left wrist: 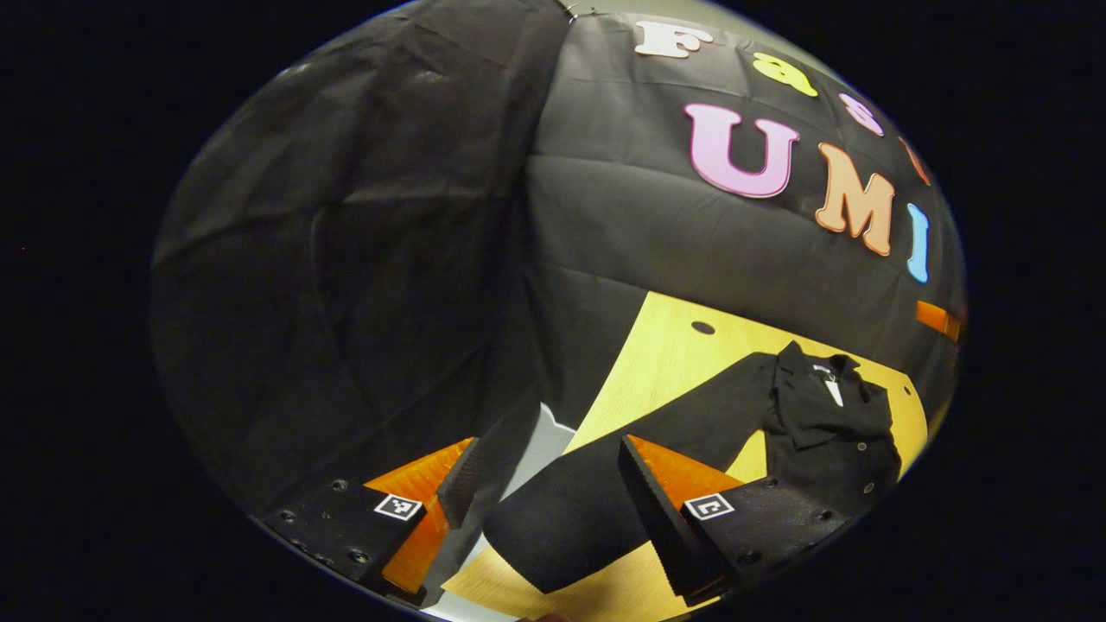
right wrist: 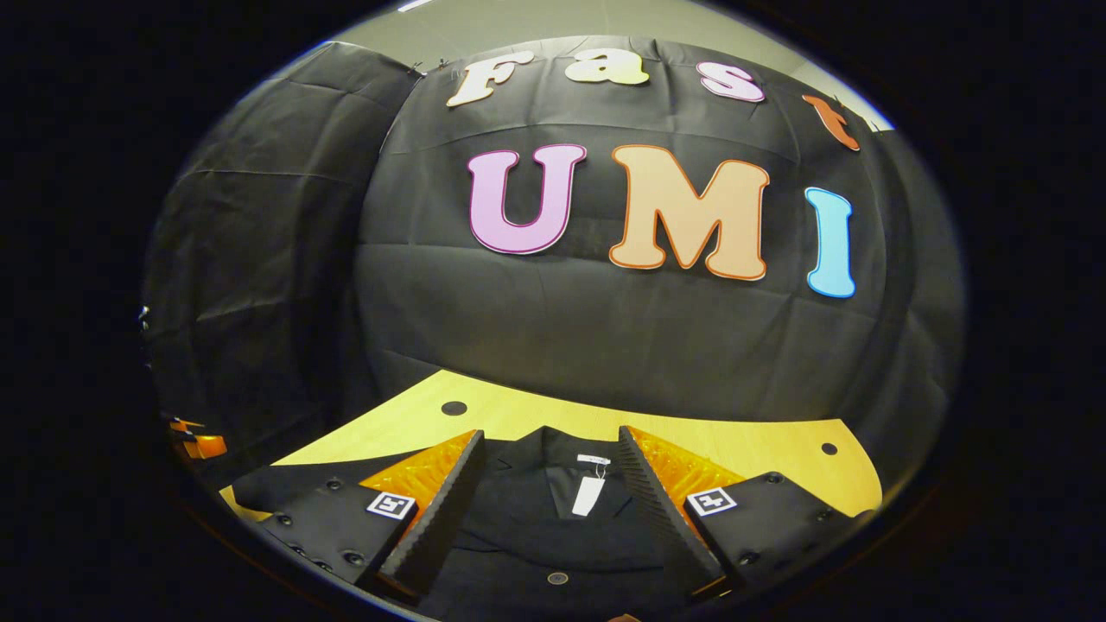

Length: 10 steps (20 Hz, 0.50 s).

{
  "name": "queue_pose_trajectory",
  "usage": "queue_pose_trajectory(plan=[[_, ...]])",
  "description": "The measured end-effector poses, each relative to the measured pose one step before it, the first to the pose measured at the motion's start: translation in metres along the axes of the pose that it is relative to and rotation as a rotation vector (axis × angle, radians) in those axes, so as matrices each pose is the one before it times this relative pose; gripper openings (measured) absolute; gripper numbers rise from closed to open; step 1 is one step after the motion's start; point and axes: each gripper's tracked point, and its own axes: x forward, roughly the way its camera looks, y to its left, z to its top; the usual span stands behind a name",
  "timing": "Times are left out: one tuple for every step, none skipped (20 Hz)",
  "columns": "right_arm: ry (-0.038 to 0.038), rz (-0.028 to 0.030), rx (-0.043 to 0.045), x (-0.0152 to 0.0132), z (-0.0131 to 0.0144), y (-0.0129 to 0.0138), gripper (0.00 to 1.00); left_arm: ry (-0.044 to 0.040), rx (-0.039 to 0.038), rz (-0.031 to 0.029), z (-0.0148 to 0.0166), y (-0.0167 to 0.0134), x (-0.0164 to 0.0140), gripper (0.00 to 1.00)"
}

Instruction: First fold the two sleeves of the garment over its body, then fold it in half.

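A black garment (left wrist: 829, 423) is laid flat on a wooden table (left wrist: 674, 354), one sleeve (left wrist: 605, 484) stretched out unfolded. Left gripper (left wrist: 544, 501) is held above that sleeve, right gripper (right wrist: 549, 510) above the collar (right wrist: 553, 475); both jaws are apart. No fold is seen made.

Matt black cloth garment (left wrist: 821, 423); smooth wood table (left wrist: 665, 354)
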Motion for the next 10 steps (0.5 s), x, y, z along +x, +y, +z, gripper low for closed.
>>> queue_pose_trajectory(plan=[[0.00578, -0.00781, -0.00539, -0.00215, -0.00179, -0.00297, 0.99, 0.02088, -0.01223, 0.00246, -0.01096, 0.00184, 0.00695, 0.94], [0.00429, -0.00714, -0.00519, -0.00083, -0.00071, -0.00274, 0.98, 0.02137, -0.01438, -0.00011, -0.00842, 0.00234, 0.00457, 0.94], [0.00243, -0.00551, -0.00537, -0.00130, -0.00045, -0.00135, 0.99, 0.02682, -0.01563, -0.00068, -0.00899, 0.00326, 0.00331, 0.94], [0.00411, -0.00829, -0.00439, -0.00023, -0.00022, -0.00321, 0.99, 0.03434, -0.01440, -0.00150, -0.00904, 0.00031, 0.00163, 0.94], [0.00421, -0.00557, -0.00288, 0.00012, -0.00098, -0.00216, 0.98, 0.02622, -0.01628, -0.00204, -0.00700, 0.00073, 0.00174, 0.95], [0.00303, -0.00459, -0.00069, -0.00027, 0.00013, -0.00153, 0.98, 0.01779, -0.01523, -0.00075, -0.00493, 0.00195, 0.00383, 0.95], [0.00220, -0.00314, -0.00032, -0.00115, -0.00068, -0.00203, 0.96, 0.01013, -0.01213, 0.00307, -0.00413, 0.00037, 0.00217, 0.95], [0.00031, -0.00190, -0.00097, -0.00108, 0.00084, -0.00109, 0.98, 0.00787, -0.00917, 0.00356, -0.00287, 0.00067, 0.00335, 0.96], [0.00003, -0.00261, -0.00311, -0.00028, 0.00015, -0.00119, 0.99, 0.00802, -0.00513, 0.00653, -0.00390, 0.00024, 0.00191, 0.96], [-0.00088, -0.00643, -0.00411, 0.00004, 0.00065, -0.00086, 0.98, 0.00685, 0.00150, 0.00485, -0.00420, 0.00000, 0.00282, 0.96]])
